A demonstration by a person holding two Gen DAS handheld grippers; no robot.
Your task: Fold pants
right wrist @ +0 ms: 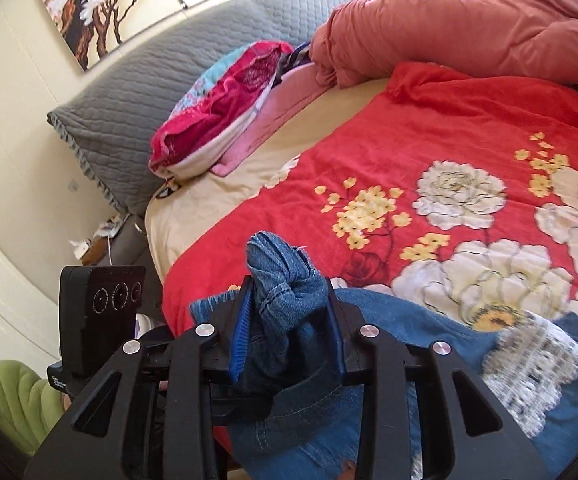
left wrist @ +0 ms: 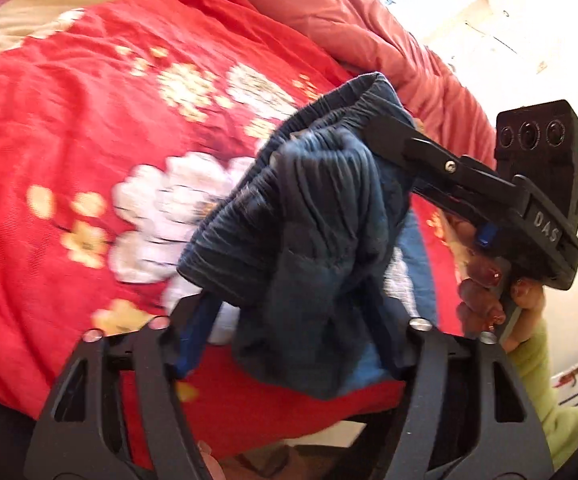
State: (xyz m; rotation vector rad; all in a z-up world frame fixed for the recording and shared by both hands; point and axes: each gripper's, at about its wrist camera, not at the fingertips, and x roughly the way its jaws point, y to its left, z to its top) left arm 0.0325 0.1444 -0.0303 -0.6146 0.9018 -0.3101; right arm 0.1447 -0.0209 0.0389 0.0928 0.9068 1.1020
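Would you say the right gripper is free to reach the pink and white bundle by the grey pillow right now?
Probably not yet: the right gripper is shut on the pants. The red blanket between it and the bundle looks unobstructed.

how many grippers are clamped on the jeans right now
2. The left gripper pinches the bunched dark waistband of the jeans low in its own view; the right gripper grips a bunched denim hem, and also shows at right in the left view.
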